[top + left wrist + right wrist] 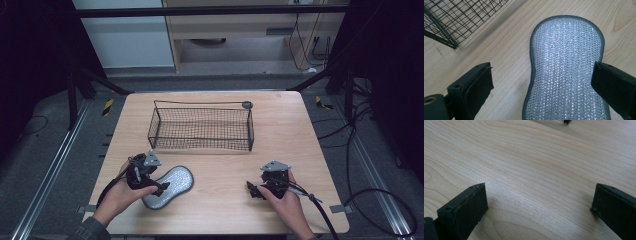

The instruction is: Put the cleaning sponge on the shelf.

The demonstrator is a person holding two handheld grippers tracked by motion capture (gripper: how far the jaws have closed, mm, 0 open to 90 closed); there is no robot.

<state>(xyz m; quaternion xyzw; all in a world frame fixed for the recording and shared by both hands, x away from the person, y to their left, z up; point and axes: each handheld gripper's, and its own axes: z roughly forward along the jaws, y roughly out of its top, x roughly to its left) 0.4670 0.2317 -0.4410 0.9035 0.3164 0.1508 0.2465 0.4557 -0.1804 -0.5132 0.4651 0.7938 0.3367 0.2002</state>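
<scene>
A silvery, peanut-shaped scrubbing pad (170,186) with a grey rim lies flat on the wooden table (215,165) at the front left. My left gripper (159,185) hovers over its near end, open, one jaw over the pad's edge and the other over bare wood. In the left gripper view the pad (566,70) runs up between the two jaws. A black wire basket (201,127) stands behind, mid-table; its corner (446,22) shows at upper left. My right gripper (254,190) rests open at the front right over bare wood (536,177).
The basket has a handle rail and a round grey disc (247,105) at its back right corner. Cables (320,210) trail from both grippers off the table's front edge. Dark frame legs and floor cables surround the table.
</scene>
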